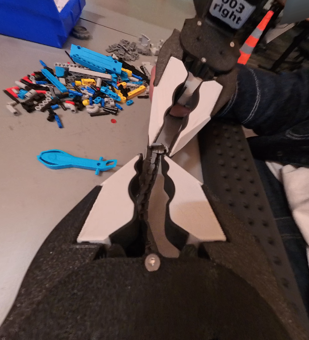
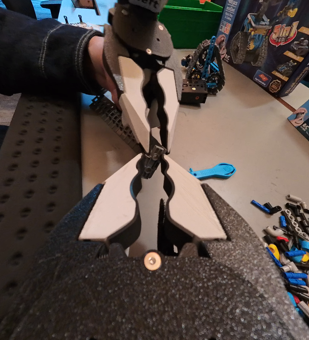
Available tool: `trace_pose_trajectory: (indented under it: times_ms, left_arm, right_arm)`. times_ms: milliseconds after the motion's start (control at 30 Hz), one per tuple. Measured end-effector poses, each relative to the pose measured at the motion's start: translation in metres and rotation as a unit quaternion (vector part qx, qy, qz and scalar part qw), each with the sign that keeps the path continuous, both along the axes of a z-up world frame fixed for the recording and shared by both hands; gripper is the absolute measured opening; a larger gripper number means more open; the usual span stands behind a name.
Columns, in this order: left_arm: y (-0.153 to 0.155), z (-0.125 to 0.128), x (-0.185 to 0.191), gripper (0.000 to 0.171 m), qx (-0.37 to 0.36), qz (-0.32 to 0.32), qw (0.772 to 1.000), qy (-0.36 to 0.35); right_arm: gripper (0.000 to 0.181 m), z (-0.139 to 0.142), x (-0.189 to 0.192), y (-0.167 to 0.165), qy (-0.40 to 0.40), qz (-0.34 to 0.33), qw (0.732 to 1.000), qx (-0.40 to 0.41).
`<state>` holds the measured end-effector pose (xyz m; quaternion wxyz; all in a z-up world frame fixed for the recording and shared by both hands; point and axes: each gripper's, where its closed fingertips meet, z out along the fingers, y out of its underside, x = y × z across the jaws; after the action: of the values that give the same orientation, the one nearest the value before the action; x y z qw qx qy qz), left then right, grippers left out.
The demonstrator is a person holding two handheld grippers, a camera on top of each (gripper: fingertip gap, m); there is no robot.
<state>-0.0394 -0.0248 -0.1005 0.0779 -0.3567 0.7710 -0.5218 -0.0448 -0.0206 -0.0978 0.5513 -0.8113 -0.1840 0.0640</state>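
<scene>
Track chain (image 1: 151,176): dark grey, linked, taut.

Left gripper (image 1: 152,156), right gripper (image 2: 152,156) tip-to-tip, clamped.

black track chain (image 1: 146,185), small grey link (image 1: 158,148) at its tip, seemingly pinched between both grippers

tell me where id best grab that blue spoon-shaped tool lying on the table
Probably the narrow flat handle of the blue tool, gripped across its width from straight above. It lies flat and apart from the brick pile; the rounded wide end looks too broad for the jaws.
</scene>
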Motion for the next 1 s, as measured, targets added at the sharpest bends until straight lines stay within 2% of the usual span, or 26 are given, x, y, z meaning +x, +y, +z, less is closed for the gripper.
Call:
trace_pose_trajectory:
  times_ms: [200,267,433,500,600,700,833,1000]
  left_arm:
    - [0.002,-0.002,-0.003,0.002,-0.04,-0.01,0.998,0.042]
    - [0.005,-0.011,0.002,0.001,0.003,0.008,1.0,0.026]
    - [0.017,-0.022,0.012,0.001,0.145,0.054,0.987,-0.031]
    - [0.017,-0.027,0.013,0.001,0.157,0.061,0.985,-0.028]
    - [0.017,-0.032,0.015,0.0,0.164,0.069,0.984,-0.021]
    - [0.015,-0.032,0.014,0.001,0.169,0.066,0.983,-0.025]
    - [0.016,-0.032,0.015,0.0,0.167,0.067,0.983,-0.026]
    - [0.012,-0.033,0.017,0.002,0.163,0.061,0.984,-0.039]
  right_arm:
    - [0.015,-0.006,-0.006,0.0,-0.006,0.015,1.0,-0.008]
    - [0.015,-0.017,0.002,0.003,-0.019,-0.008,0.999,-0.034]
    - [0.018,-0.024,0.017,0.007,0.027,-0.073,0.994,-0.081]
    - [0.014,-0.024,0.024,0.009,0.066,-0.11,0.987,-0.097]
    - [0.022,-0.026,0.012,0.011,0.145,-0.109,0.976,-0.118]
    - [0.007,-0.034,0.02,0.012,0.11,-0.137,0.976,-0.128]
    - [0.008,-0.045,0.019,0.012,0.063,-0.139,0.977,-0.148]
    - [0.007,-0.045,0.019,0.01,0.006,-0.136,0.98,-0.142]
